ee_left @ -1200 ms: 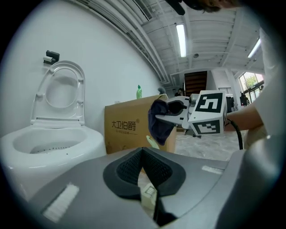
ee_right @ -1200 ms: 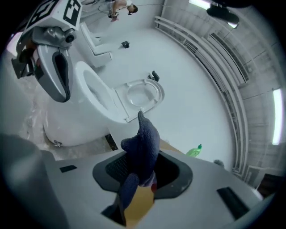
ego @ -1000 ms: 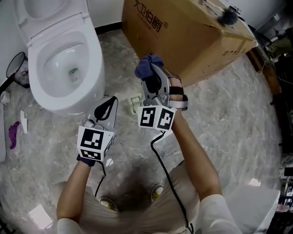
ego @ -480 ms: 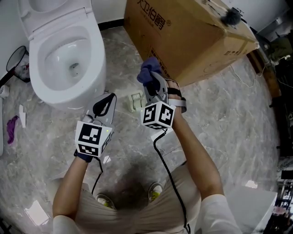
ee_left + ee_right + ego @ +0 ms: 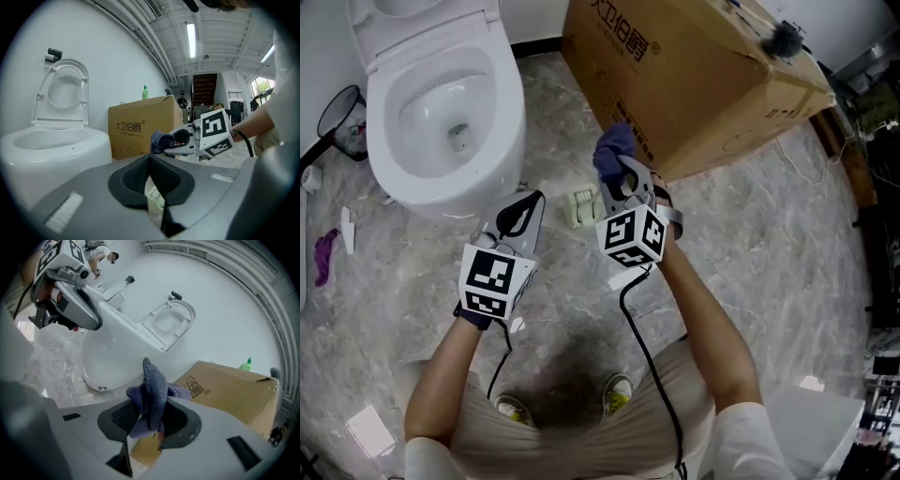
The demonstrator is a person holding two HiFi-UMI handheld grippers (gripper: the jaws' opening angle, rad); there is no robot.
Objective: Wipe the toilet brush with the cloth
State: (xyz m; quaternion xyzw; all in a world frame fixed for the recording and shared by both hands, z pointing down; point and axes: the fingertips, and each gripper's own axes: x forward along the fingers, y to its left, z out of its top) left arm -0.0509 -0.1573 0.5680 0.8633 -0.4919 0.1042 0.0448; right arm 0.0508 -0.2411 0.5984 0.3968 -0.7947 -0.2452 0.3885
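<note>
A blue cloth (image 5: pixel 614 145) is bunched between the jaws of my right gripper (image 5: pixel 617 169), which is shut on it just in front of the cardboard box. In the right gripper view the cloth (image 5: pixel 151 390) stands up out of the pads. My left gripper (image 5: pixel 525 202) is to its left, near the toilet's front, with its pads pressed together and nothing between them. From the left gripper view (image 5: pixel 151 161) I see the cloth (image 5: pixel 161 140) held level. A dark bristly thing (image 5: pixel 783 37) lies on the box top; I cannot tell whether it is the toilet brush.
A white toilet (image 5: pixel 502 112) with its lid up stands at the upper left. A big cardboard box (image 5: pixel 694 84) fills the upper right. A small pale object (image 5: pixel 582 208) lies on the marble floor between the grippers. A wire bin (image 5: pixel 337 122) and scraps sit at the left.
Both grippers have drifted slightly to the right and toward the box. The cloth stays clamped in the right gripper, and the left gripper stays shut.
</note>
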